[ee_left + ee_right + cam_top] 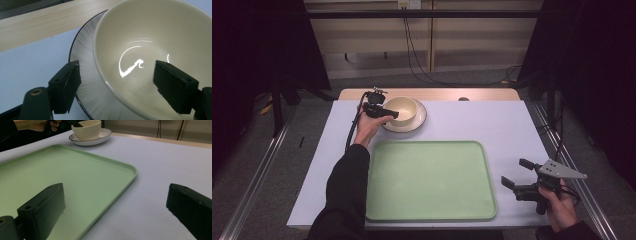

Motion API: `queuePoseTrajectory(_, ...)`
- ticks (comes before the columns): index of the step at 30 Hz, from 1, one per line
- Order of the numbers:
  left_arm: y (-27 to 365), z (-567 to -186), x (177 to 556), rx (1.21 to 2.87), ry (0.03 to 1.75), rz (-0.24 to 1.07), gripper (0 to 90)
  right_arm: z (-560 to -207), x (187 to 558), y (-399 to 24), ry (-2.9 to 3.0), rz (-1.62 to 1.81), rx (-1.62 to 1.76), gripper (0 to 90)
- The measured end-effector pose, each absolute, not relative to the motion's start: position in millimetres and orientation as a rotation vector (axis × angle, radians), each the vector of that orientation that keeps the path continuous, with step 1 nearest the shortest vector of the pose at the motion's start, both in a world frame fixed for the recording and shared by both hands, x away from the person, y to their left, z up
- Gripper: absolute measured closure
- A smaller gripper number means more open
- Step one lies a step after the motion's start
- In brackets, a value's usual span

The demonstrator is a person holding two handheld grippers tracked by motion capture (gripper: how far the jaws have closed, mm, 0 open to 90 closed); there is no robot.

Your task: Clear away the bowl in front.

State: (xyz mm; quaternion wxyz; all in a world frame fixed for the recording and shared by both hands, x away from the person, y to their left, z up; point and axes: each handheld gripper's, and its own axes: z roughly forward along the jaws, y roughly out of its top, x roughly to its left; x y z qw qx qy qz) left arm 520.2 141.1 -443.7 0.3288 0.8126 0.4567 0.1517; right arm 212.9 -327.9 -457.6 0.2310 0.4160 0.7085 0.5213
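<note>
Left gripper (116, 82): jaws spread, straddling the near wall of the cream bowl (155, 50), one jaw inside it and one outside above the plate (82, 52); neither jaw visibly presses the wall. The bowl sits on the dark-rimmed plate at the far left of the white table (492, 120). Right gripper (518, 174): jaws spread, holding nothing, at the table's near right, just beside the green tray (429, 180), which lies at centre, apart from the plate.
</note>
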Motion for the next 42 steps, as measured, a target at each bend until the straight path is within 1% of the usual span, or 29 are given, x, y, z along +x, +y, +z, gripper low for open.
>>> queuePoseTrajectory(2, 137.7, -443.2, 520.5, 2.144, 1.202, 0.444, 24.9, -457.6, 212.9, -327.6, 1.948, 1.436, 1.144, 1.4)
queuePoseTrajectory(4, 136.4, -443.1, 520.6, 2.135, 1.214, 0.454, 23.7, -457.6, 212.9, -327.7, 1.947, 1.435, 1.144, 1.4)
queuePoseTrajectory(5, 135.5, -442.0, 521.9, 2.134, 1.221, 0.423, 29.3, -457.5, 212.8, -327.9, 1.950, 1.434, 1.143, 1.4)
queuePoseTrajectory(6, 135.5, -442.0, 521.9, 2.134, 1.221, 0.423, 35.1, -457.5, 212.8, -327.9, 1.950, 1.434, 1.143, 1.4)
queuePoseTrajectory(10, 131.5, -443.1, 525.2, 2.147, 1.247, 0.416, 38.2, -457.6, 213.0, -327.6, 1.952, 1.433, 1.144, 1.4)
queuePoseTrajectory(11, 129.7, -443.7, 526.4, 2.174, 1.233, 0.379, 42.6, -457.5, 212.9, -328.0, 1.951, 1.433, 1.140, 1.4)
queuePoseTrajectory(13, 128.2, -444.4, 526.3, 2.170, 1.239, 0.389, 43.5, -457.6, 212.9, -328.1, 1.951, 1.432, 1.141, 1.4)
queuePoseTrajectory(14, 129.6, -445.6, 527.7, 2.165, 1.266, 0.383, 45.8, -457.7, 213.0, -327.9, 1.949, 1.433, 1.141, 1.4)
queuePoseTrajectory(15, 129.6, -445.6, 527.7, 2.165, 1.266, 0.383, 51.4, -457.7, 213.0, -327.9, 1.949, 1.433, 1.141, 1.4)
queuePoseTrajectory(16, 130.5, -445.9, 528.3, 2.159, 1.274, 0.375, 51.4, -457.6, 212.9, -327.9, 1.951, 1.429, 1.140, 1.4)
queuePoseTrajectory(17, 131.8, -446.9, 529.5, 2.133, 1.302, 0.353, 53.6, -457.6, 212.9, -327.8, 1.951, 1.429, 1.138, 1.4)
queuePoseTrajectory(19, 132.0, -447.5, 529.7, 2.139, 1.310, 0.354, 58.3, -457.5, 213.2, -327.9, 1.951, 1.431, 1.139, 1.4)
queuePoseTrajectory(20, 132.4, -448.3, 530.4, 2.142, 1.321, 0.348, 58.3, -457.5, 213.2, -327.9, 1.951, 1.431, 1.139, 1.4)
queuePoseTrajectory(22, 133.5, -449.7, 530.8, 2.143, 1.327, 0.332, 62.9, -457.5, 213.0, -327.9, 1.952, 1.432, 1.138, 1.4)
queuePoseTrajectory(23, 134.6, -450.6, 531.3, 2.153, 1.332, 0.310, 63.6, -457.5, 212.9, -328.2, 1.950, 1.430, 1.137, 1.4)
queuePoseTrajectory(26, 135.1, -450.7, 531.5, 2.150, 1.339, 0.305, 68.9, -457.6, 213.0, -328.1, 1.950, 1.430, 1.137, 1.4)
queuePoseTrajectory(27, 137.4, -450.6, 532.4, 2.150, 1.337, 0.277, 70.9, -457.6, 213.1, -328.0, 1.951, 1.429, 1.138, 1.4)
queuePoseTrajectory(33, 138.8, -450.5, 532.5, 2.142, 1.350, 0.257, 74.1, -457.5, 213.1, -328.4, 1.949, 1.429, 1.136, 1.4)
queuePoseTrajectory(37, 141.3, -450.0, 533.8, 2.140, 1.355, 0.226, 78.7, -457.2, 212.6, -328.5, 1.945, 1.431, 1.140, 1.4)
queuePoseTrajectory(40, 141.0, -450.2, 533.5, 2.121, 1.382, 0.231, 79.5, -457.4, 212.7, -328.5, 1.947, 1.432, 1.139, 1.4)
queuePoseTrajectory(42, 142.9, -449.6, 534.3, 2.115, 1.382, 0.204, 80.5, -457.5, 212.7, -328.4, 1.952, 1.430, 1.138, 1.4)
